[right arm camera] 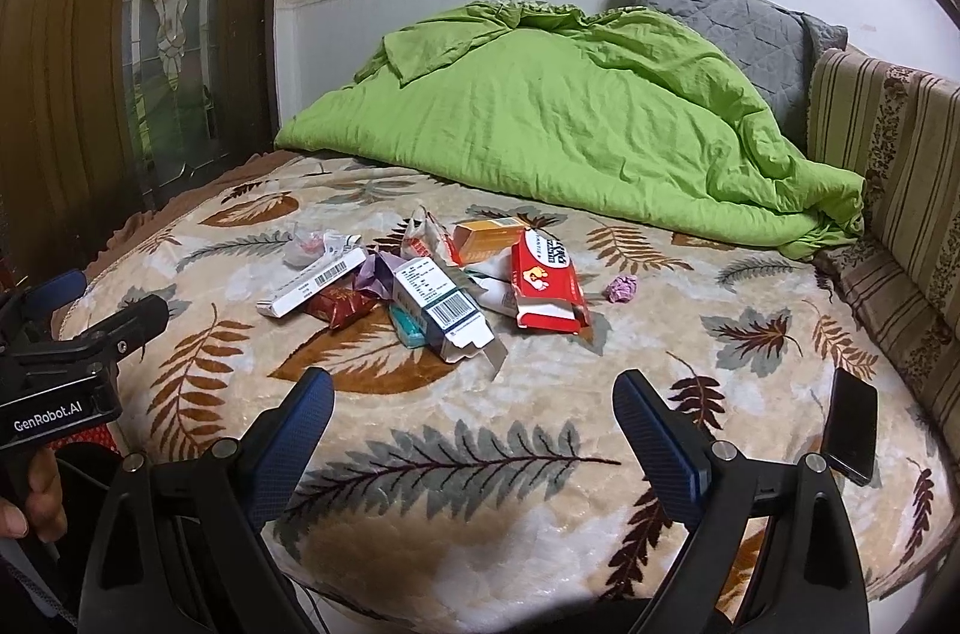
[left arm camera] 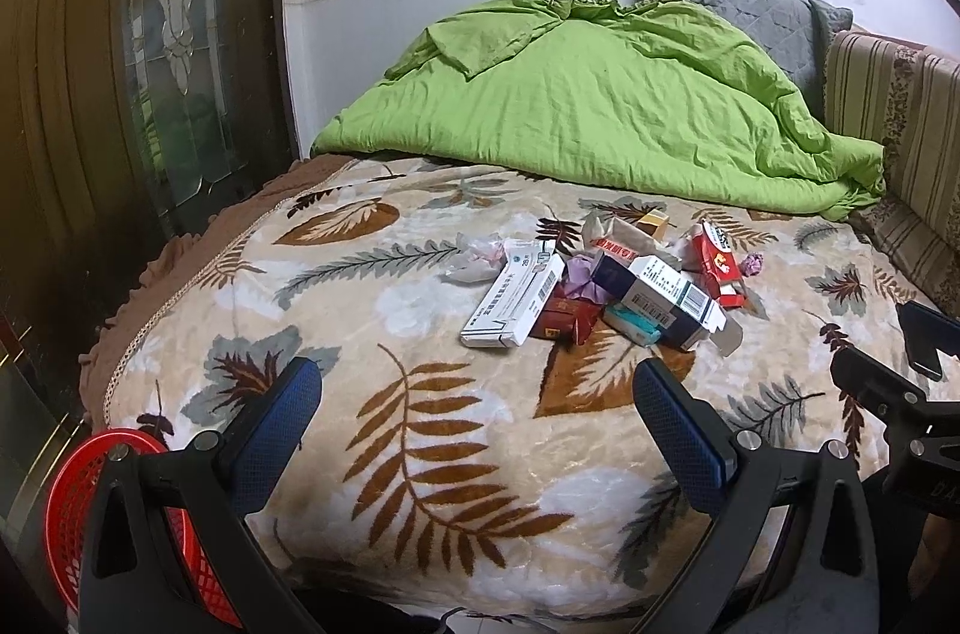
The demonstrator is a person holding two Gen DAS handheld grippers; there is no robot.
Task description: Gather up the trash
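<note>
A heap of trash lies mid-bed on the leaf-patterned blanket (left arm camera: 420, 430): a long white medicine box (left arm camera: 516, 301), a blue-and-white barcode box (left arm camera: 666, 301), a red carton (left arm camera: 717, 268), a dark red wrapper (left arm camera: 564, 319), a teal pack (left arm camera: 630, 325), a crumpled clear bag (left arm camera: 477, 259) and a small purple paper ball (left arm camera: 752, 265). The right wrist view shows the same white box (right arm camera: 312, 283), barcode box (right arm camera: 444, 310), red carton (right arm camera: 543, 286), an orange box (right arm camera: 486, 238) and the purple ball (right arm camera: 624, 287). My left gripper (left arm camera: 477, 394) and right gripper (right arm camera: 474, 403) hover open and empty short of the heap.
A red mesh basket (left arm camera: 72, 502) sits off the bed's near-left corner. A black phone (right arm camera: 849, 424) lies on the blanket at right. A green duvet (left arm camera: 600, 93) and grey pillow (left arm camera: 744, 15) fill the far side. A dark glazed door (left arm camera: 120, 63) stands left, a striped headboard (right arm camera: 888, 166) right.
</note>
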